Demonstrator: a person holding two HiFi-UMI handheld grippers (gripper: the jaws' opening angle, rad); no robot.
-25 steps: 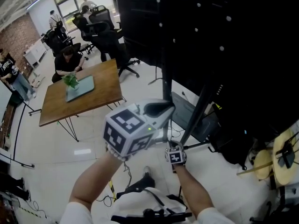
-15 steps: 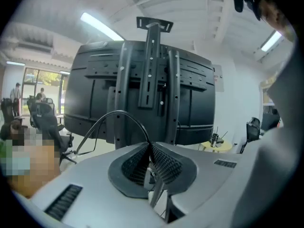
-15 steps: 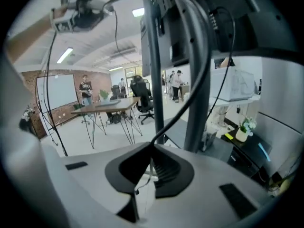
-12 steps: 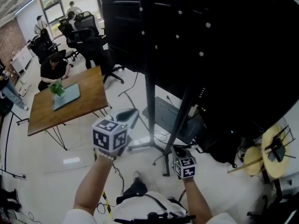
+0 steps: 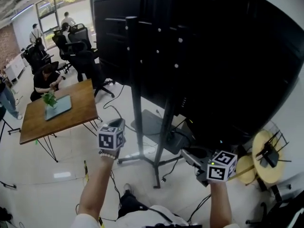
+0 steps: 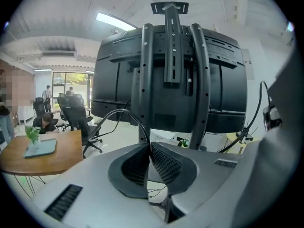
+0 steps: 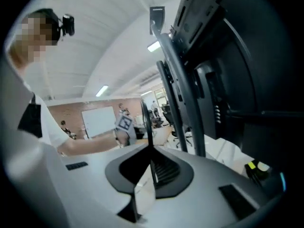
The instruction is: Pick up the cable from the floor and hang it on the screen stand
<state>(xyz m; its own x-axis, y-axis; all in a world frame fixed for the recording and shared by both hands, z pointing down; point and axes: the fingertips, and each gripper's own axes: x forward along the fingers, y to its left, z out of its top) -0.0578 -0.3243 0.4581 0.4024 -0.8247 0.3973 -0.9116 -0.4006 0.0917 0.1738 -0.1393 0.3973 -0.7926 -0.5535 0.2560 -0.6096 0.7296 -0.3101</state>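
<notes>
A thin black cable (image 6: 118, 112) arcs up and to the left out of my left gripper (image 6: 150, 148), which is shut on it. Another stretch of the cable (image 7: 146, 122) rises straight up from my right gripper (image 7: 151, 151); its jaws have just been closing and now pinch that stretch. In the head view the left gripper (image 5: 119, 125) is held out left of the black screen stand (image 5: 134, 80). The right gripper (image 5: 186, 154) is low at the right, under the big dark screen (image 5: 213, 56). The stand's two uprights (image 6: 173, 46) fill the left gripper view.
A wooden table (image 5: 78, 115) with a laptop and a plant stands at the left, with office chairs (image 5: 80, 56) and people behind it. The stand's base legs (image 5: 142, 158) and loose cords lie on the pale floor. A round yellow stool (image 5: 268, 158) is at the right.
My right gripper has come up from low near the floor and moved right, under the screen. My left gripper has dropped away from the head camera and now looks smaller, left of the stand.
</notes>
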